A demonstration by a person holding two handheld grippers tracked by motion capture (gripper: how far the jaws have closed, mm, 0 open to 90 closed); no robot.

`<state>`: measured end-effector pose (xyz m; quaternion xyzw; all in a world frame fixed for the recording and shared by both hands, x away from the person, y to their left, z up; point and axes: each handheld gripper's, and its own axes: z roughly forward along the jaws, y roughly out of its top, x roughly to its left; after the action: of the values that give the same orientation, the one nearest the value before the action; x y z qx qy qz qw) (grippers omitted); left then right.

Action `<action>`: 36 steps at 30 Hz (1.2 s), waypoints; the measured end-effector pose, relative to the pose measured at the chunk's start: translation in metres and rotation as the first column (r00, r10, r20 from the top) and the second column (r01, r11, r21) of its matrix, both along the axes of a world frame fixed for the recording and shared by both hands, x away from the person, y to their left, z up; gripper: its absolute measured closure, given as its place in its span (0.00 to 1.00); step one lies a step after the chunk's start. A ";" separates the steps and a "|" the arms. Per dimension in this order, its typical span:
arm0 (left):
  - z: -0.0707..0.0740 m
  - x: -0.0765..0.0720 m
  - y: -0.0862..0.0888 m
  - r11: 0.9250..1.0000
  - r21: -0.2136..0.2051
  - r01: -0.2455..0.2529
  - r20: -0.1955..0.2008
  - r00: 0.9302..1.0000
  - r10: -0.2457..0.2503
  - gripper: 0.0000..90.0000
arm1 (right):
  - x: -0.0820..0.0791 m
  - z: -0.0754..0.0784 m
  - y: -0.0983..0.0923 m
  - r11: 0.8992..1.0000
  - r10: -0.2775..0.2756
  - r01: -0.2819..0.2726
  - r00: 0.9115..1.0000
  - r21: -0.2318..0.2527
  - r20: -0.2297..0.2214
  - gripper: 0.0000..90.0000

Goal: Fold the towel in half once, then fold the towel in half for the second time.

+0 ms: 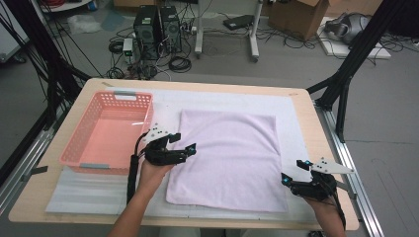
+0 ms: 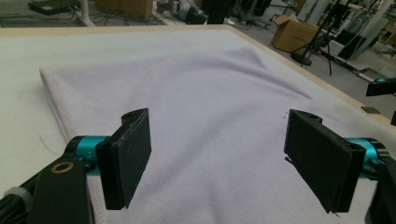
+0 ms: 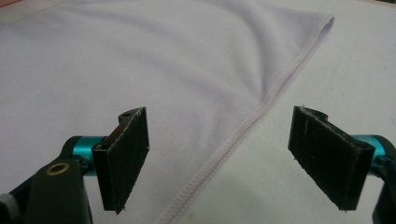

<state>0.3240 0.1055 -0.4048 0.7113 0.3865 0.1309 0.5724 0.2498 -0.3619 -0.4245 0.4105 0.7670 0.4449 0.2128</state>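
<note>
Towel (image 1: 227,158): soft lilac fleece, folded square, stitched hem, flat on white foam mat (image 1: 291,106).

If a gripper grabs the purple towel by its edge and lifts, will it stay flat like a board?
Probably not. The purple towel lies in soft ripples, so it would likely droop and fold. It looks thin and fuzzy, so probably light and not slippery; its stitched hem offers a firmer grip.

Both grippers are black, each topped by a pale grey three-cornered plate. The left gripper (image 1: 184,141) trails a thick black cable along a bare forearm. The right gripper (image 1: 294,171) has flat black jaws on teal collars, with a brass-ringed hole beside one collar.
</note>
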 end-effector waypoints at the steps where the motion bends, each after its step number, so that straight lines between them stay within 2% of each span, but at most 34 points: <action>1: 0.001 0.001 0.000 1.000 0.001 -0.001 0.003 1.000 0.001 0.26 | 0.001 0.000 0.000 1.000 -0.001 0.001 1.000 -0.001 -0.001 0.22; 6: 0.003 0.003 0.000 1.000 -0.007 -0.004 0.044 0.999 0.004 0.24 | 0.005 -0.001 0.002 1.000 -0.011 0.011 1.000 0.000 -0.009 0.22; 9: 0.007 0.007 0.000 1.000 -0.007 -0.001 0.053 0.999 0.001 0.24 | 0.011 0.000 0.005 1.000 -0.012 0.012 1.000 0.003 -0.015 0.22; 12: 0.011 0.013 -0.001 0.999 0.030 -0.022 0.065 0.998 0.020 0.24 | 0.019 0.003 0.008 1.000 -0.006 0.006 1.000 -0.004 -0.013 0.22; 14: 0.012 0.018 -0.001 0.999 0.030 -0.028 0.065 0.998 0.026 0.27 | 0.026 0.005 0.011 1.000 -0.007 0.007 1.000 -0.002 -0.013 0.22; 15: 0.013 0.020 -0.001 0.999 0.035 -0.030 0.061 0.998 0.028 0.27 | 0.029 0.007 0.012 1.000 -0.006 0.005 1.000 -0.002 -0.014 0.22; 17: 0.014 0.027 -0.002 0.996 0.073 -0.048 0.041 0.998 0.045 0.26 | 0.039 0.009 0.015 1.000 -0.002 0.002 1.000 -0.004 -0.018 0.22; 19: 0.015 0.036 -0.002 0.994 0.069 -0.080 0.014 0.997 0.079 0.21 | 0.050 0.012 0.019 1.000 0.003 -0.004 1.000 -0.006 -0.031 0.22; 20: 0.015 0.039 -0.001 0.995 0.055 -0.080 0.010 0.997 0.080 0.19 | 0.056 0.013 0.021 1.000 0.005 -0.005 0.999 -0.009 -0.035 0.22; 22: 0.016 0.050 0.001 0.995 0.033 -0.089 0.000 0.996 0.089 0.21 | 0.069 0.016 0.024 0.999 -0.007 0.006 0.999 -0.032 -0.038 0.22; 25: 0.015 0.067 0.002 0.993 0.069 -0.099 -0.018 0.995 0.101 0.22 | 0.088 0.020 0.025 0.999 -0.036 0.034 0.998 -0.025 -0.048 0.22; 28: 0.005 0.081 -0.003 0.983 0.154 -0.105 -0.042 0.993 0.112 0.23 | 0.108 0.022 0.025 0.998 -0.051 0.049 0.997 -0.030 -0.062 0.28; 30: -0.003 0.091 -0.005 0.975 0.189 -0.116 -0.057 0.990 0.129 0.25 | 0.120 0.021 0.023 0.997 -0.070 0.068 0.995 -0.035 -0.076 0.28; 31: -0.007 0.096 -0.005 0.976 0.182 -0.118 -0.073 0.988 0.133 0.27 | 0.125 0.020 0.022 0.996 -0.076 0.073 0.994 -0.041 -0.080 0.29; 33: -0.014 0.103 -0.003 0.976 0.170 -0.135 -0.073 0.986 0.149 0.30 | 0.134 0.017 0.021 0.995 -0.091 0.088 0.991 -0.037 -0.100 0.32; 35: -0.024 0.111 0.000 0.974 0.162 -0.162 -0.098 0.979 0.179 0.35 | 0.144 0.012 0.019 0.994 -0.107 0.104 0.987 -0.034 -0.123 0.34; 36: -0.029 0.114 0.001 0.969 0.170 -0.177 -0.106 0.975 0.196 0.35 | 0.148 0.009 0.018 0.993 -0.114 0.110 0.985 -0.035 -0.133 0.36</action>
<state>0.4384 0.1062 -0.4336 0.7218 0.4743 0.1711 0.4742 0.3978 -0.3440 -0.4158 0.4792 0.7613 0.3930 0.1907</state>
